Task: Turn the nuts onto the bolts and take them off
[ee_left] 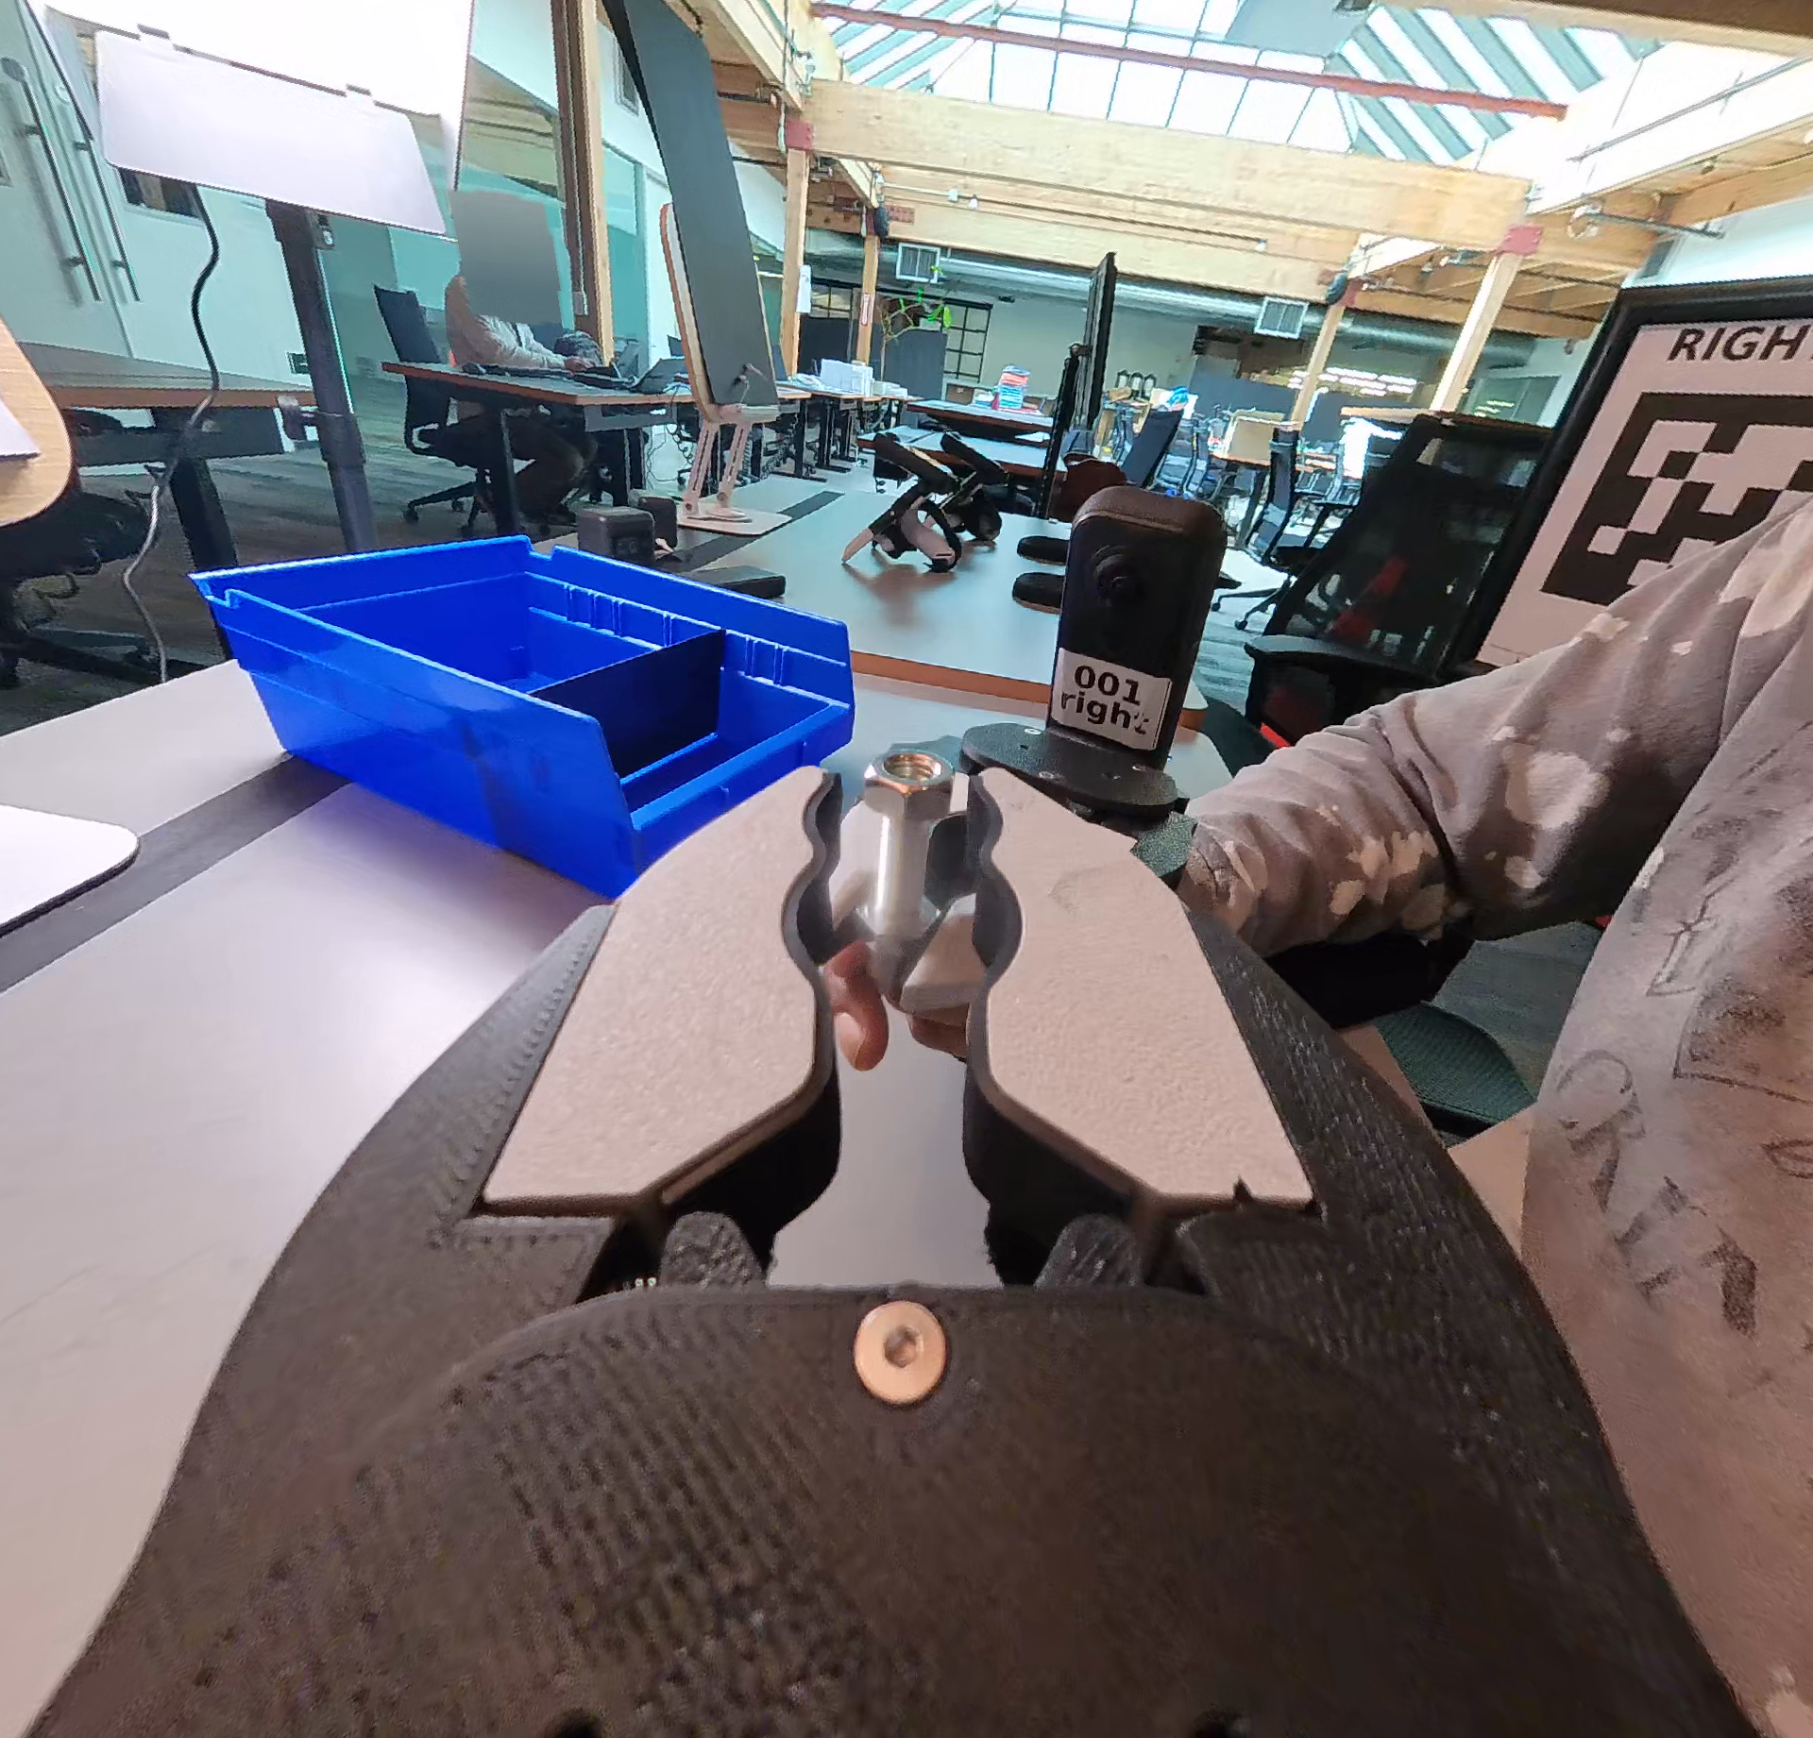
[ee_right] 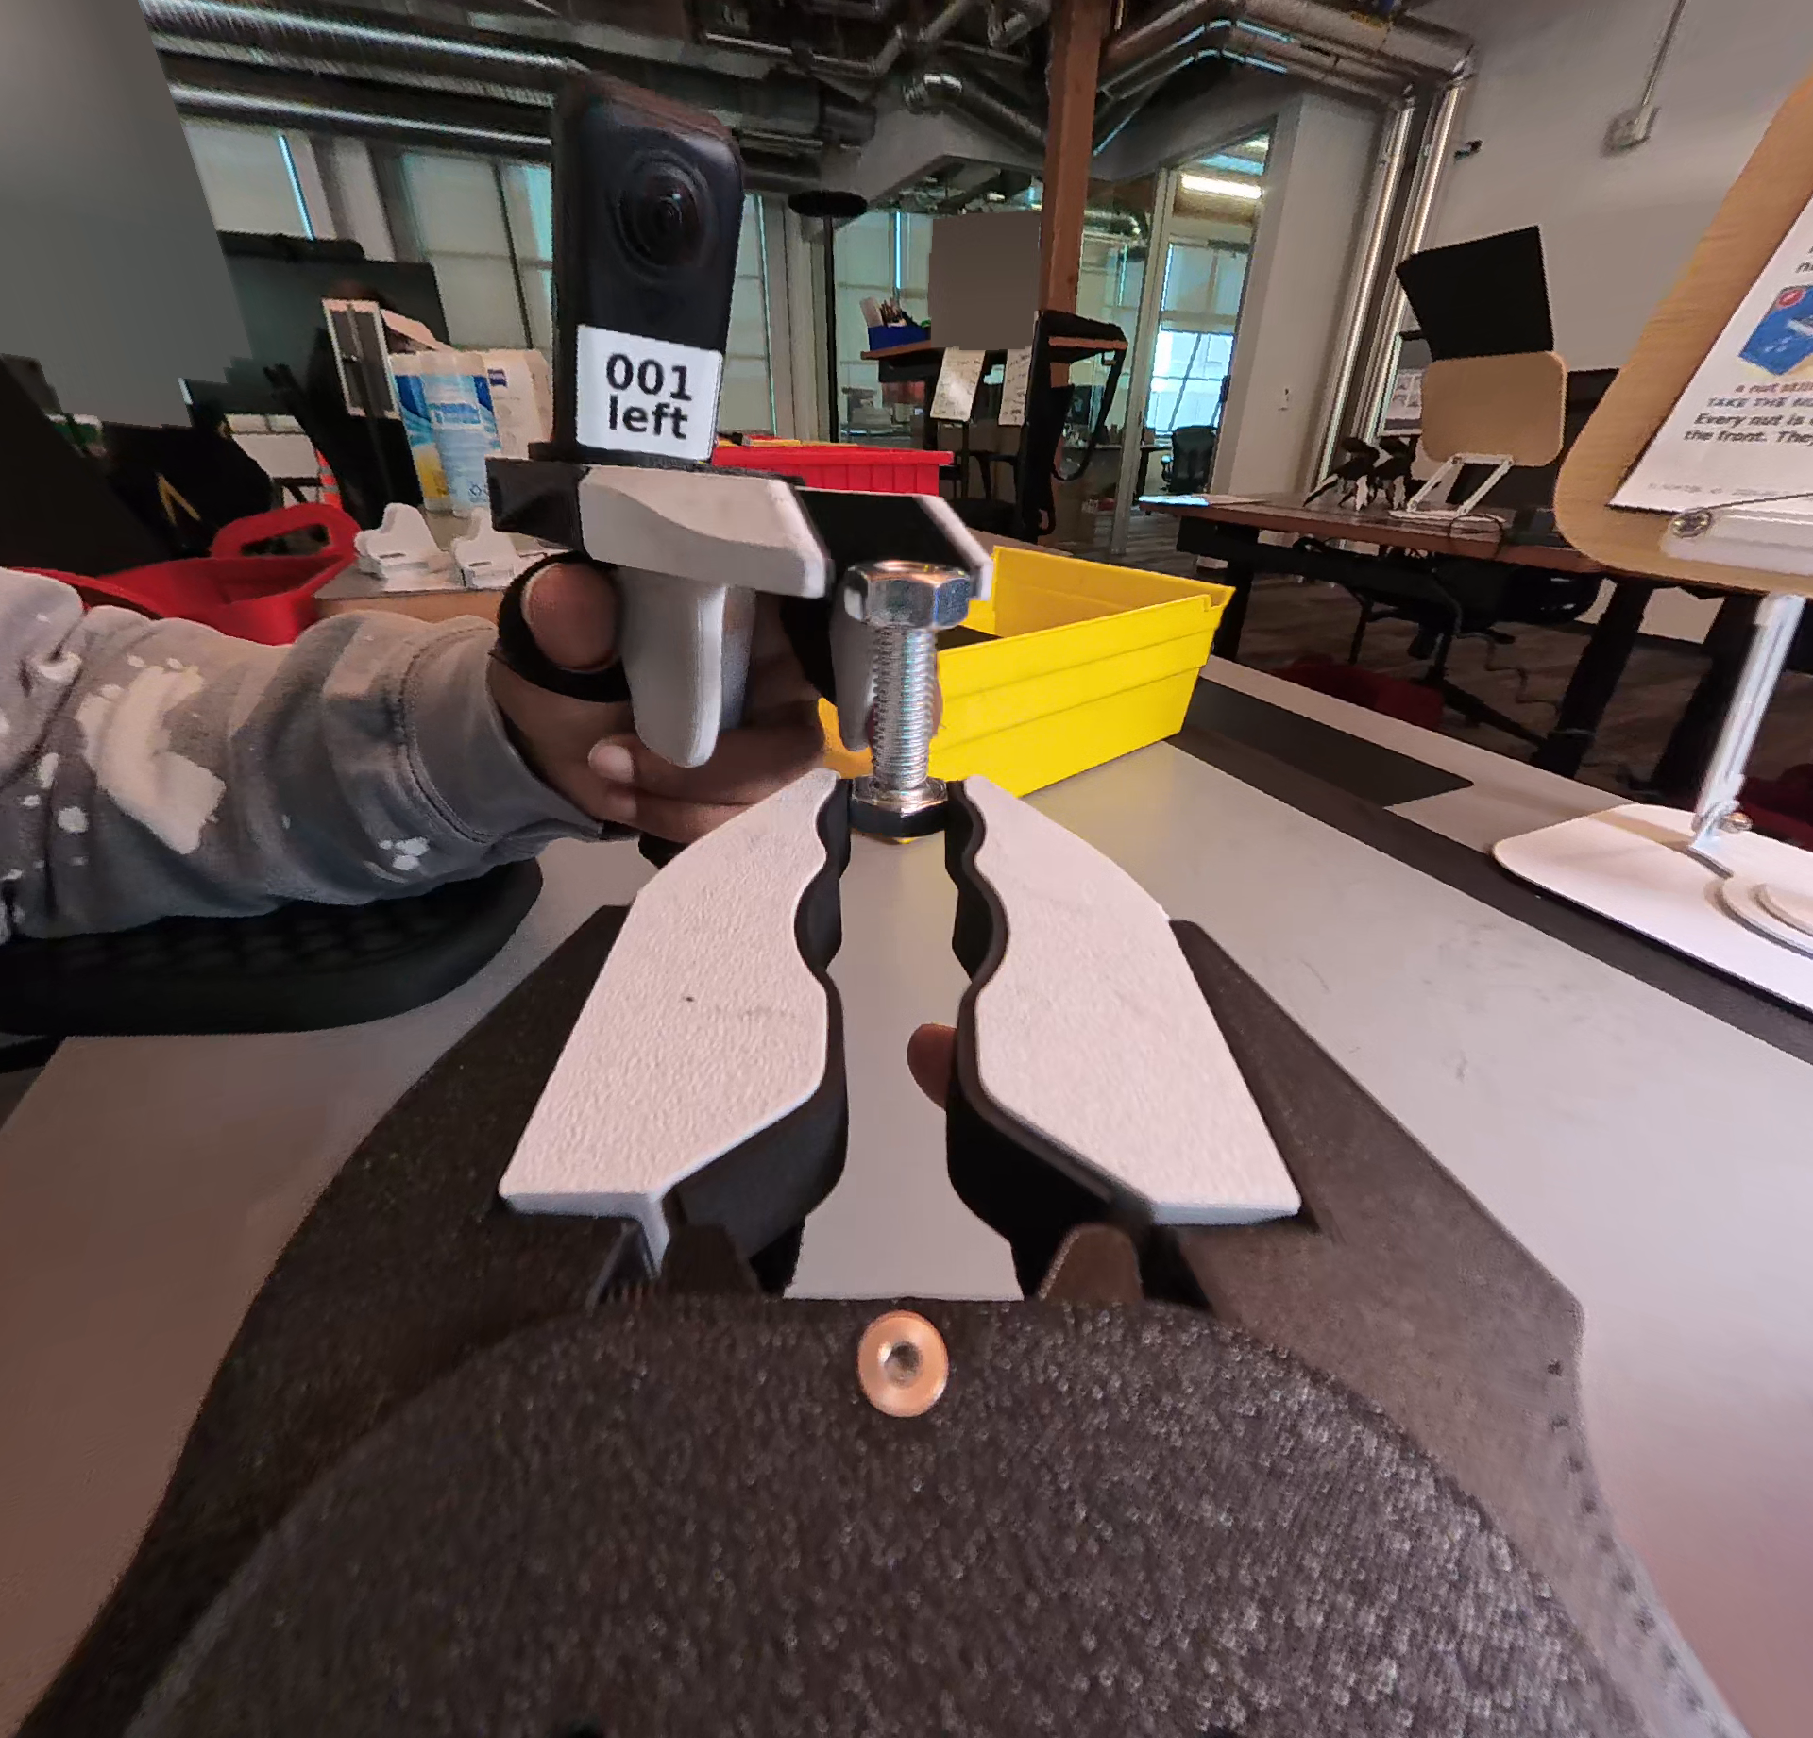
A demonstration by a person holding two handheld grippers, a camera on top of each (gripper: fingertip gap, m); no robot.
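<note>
A silver bolt (ee_right: 903, 681) stands upright above the grey table (ee_right: 1324, 955). My left gripper (ee_left: 903, 789) is shut on the bolt's hex head (ee_left: 903, 777); its fingers (ee_right: 706, 534) come in from the left in the right wrist view. A silver nut (ee_right: 898, 796) sits on the lower end of the threaded shaft. My right gripper (ee_right: 898, 798) is shut on that nut at its fingertips. In the left wrist view the right gripper's fingertips (ee_left: 942, 970) show below the shaft (ee_left: 888, 867), and the nut is hidden there.
A blue bin (ee_left: 530, 681) with a divider stands on the table to the left. A yellow bin (ee_right: 1069, 671) stands behind the bolt. A white stand (ee_right: 1668, 867) with a sheet is at the right. A person's grey sleeve (ee_right: 245, 759) crosses the table edge. About 4 cm separates my left fingertips from my right.
</note>
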